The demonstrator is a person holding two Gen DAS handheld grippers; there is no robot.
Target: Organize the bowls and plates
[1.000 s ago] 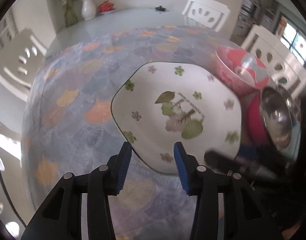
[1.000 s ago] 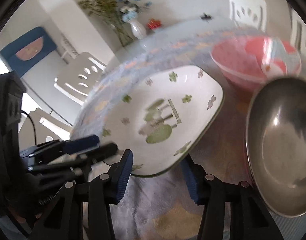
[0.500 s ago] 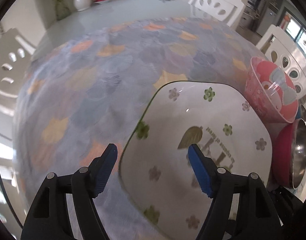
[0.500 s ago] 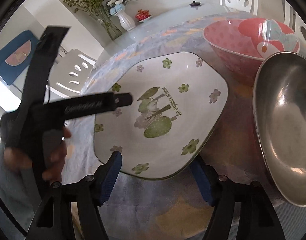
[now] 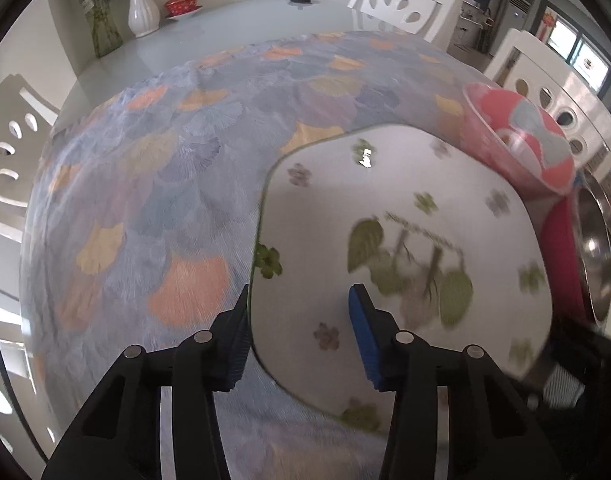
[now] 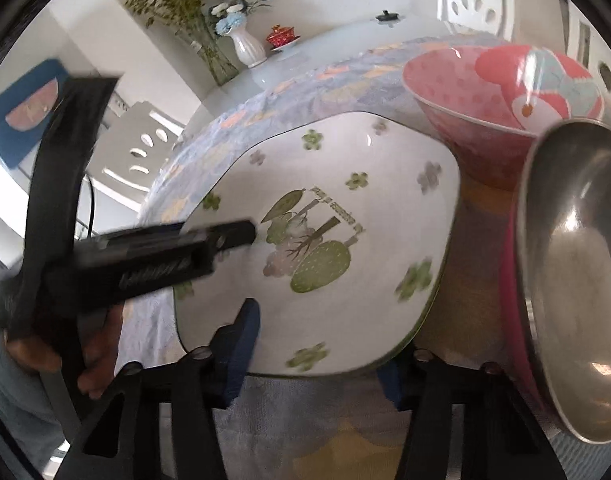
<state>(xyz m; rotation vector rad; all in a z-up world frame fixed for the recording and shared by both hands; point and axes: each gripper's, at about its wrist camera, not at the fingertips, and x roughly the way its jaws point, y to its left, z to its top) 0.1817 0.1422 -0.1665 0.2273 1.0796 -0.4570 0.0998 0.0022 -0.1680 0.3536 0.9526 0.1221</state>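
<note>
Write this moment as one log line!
left gripper: fingers just closing on plate rim | right gripper: same | pink bowl, steel bowl: beside plate

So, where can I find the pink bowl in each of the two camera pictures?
Left wrist view: the pink bowl sits at the upper right, just past the white flowered plate.
Right wrist view: the pink bowl sits at the upper right, behind the plate and beside the steel bowl.
Shared landmark: the white vase at the table's far end.

- To your left of the plate the tabletop lies open.
- On its right, the pink bowl and steel bowl crowd close.
</note>
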